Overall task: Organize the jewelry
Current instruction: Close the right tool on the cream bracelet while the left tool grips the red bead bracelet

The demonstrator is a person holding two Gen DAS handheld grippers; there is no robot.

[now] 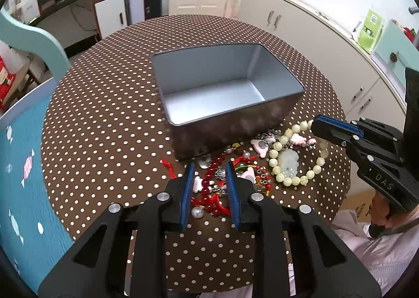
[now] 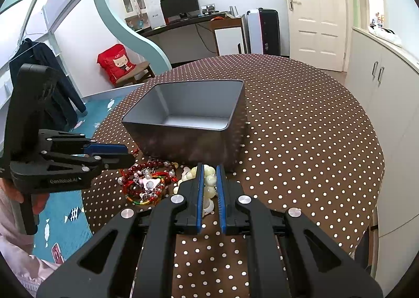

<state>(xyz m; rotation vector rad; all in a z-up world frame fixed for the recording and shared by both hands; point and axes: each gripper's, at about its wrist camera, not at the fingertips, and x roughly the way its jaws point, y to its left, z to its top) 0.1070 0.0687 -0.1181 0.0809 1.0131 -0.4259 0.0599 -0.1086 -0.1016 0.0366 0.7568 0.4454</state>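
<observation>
An empty silver tin box [image 1: 222,88] stands on the round polka-dot table [image 1: 104,127]; it also shows in the right wrist view [image 2: 188,114]. Jewelry lies in front of it. My left gripper [image 1: 209,169] is open over a tangle of red bead bracelets [image 1: 209,193]. My right gripper [image 2: 210,169] is open, its jaws on either side of the cream bead bracelet [image 2: 209,180], just above it. That bracelet, with a pale jade pendant [image 1: 288,163], lies at the right in the left wrist view, next to pink charms [image 1: 298,139].
The table edge runs close on the near side. White cabinets [image 1: 327,36] stand to the right, and a blue candy-print surface [image 1: 23,180] to the left. A desk with a monitor [image 2: 179,5] is behind.
</observation>
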